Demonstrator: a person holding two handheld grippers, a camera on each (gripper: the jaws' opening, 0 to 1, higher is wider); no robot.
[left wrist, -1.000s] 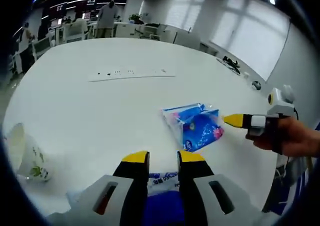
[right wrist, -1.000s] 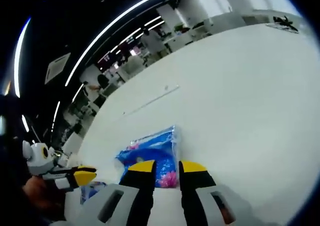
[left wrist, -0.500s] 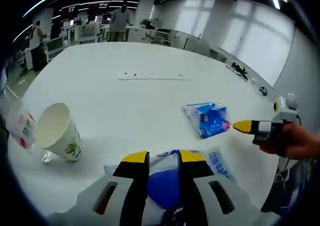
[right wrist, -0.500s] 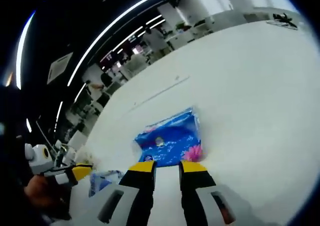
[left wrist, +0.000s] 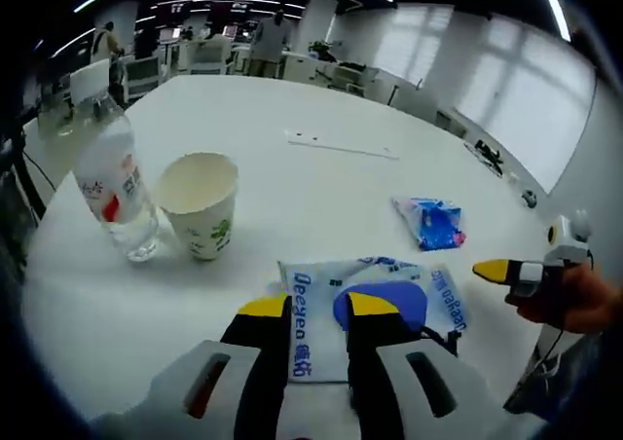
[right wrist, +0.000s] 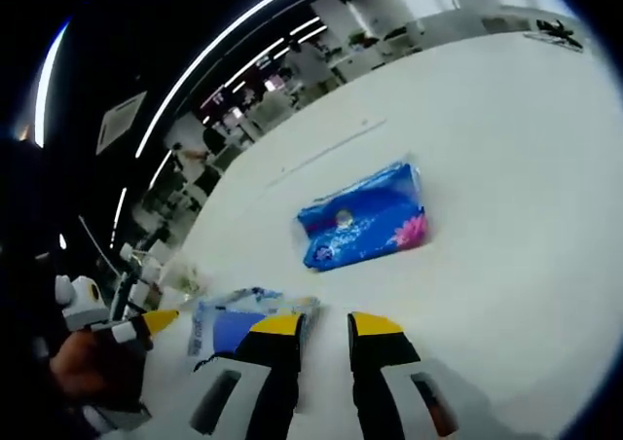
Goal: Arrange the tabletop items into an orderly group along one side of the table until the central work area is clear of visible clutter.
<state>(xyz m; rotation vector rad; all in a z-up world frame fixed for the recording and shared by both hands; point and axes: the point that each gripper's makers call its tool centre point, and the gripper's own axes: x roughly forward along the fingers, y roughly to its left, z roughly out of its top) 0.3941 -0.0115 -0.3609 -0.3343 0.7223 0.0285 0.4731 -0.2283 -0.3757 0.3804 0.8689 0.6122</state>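
A white-and-blue wipes packet (left wrist: pixel 375 299) lies flat on the white table (left wrist: pixel 292 182), just beyond my left gripper (left wrist: pixel 318 309). Its jaws stand slightly apart with nothing between them. Left of the packet stand a paper cup (left wrist: pixel 200 204) and a clear water bottle (left wrist: pixel 112 192). A blue tissue packet (left wrist: pixel 433 221) lies farther right. A hand holds my right gripper (left wrist: pixel 506 270) at the right edge. In the right gripper view, my right gripper (right wrist: pixel 324 325) hovers open, short of the blue tissue packet (right wrist: pixel 362 228). The wipes packet (right wrist: pixel 238 323) and left gripper (right wrist: pixel 146 323) are to its left.
A long flat cover strip (left wrist: pixel 341 148) is set into the table's middle. Small dark items (left wrist: pixel 484 150) sit near the far right edge. Desks, chairs and standing people fill the office behind the table.
Both views have drawn back. My left gripper has pulled away from the wipes packet, and the cup and bottle have come into view. The right gripper has backed off from the blue tissue packet.
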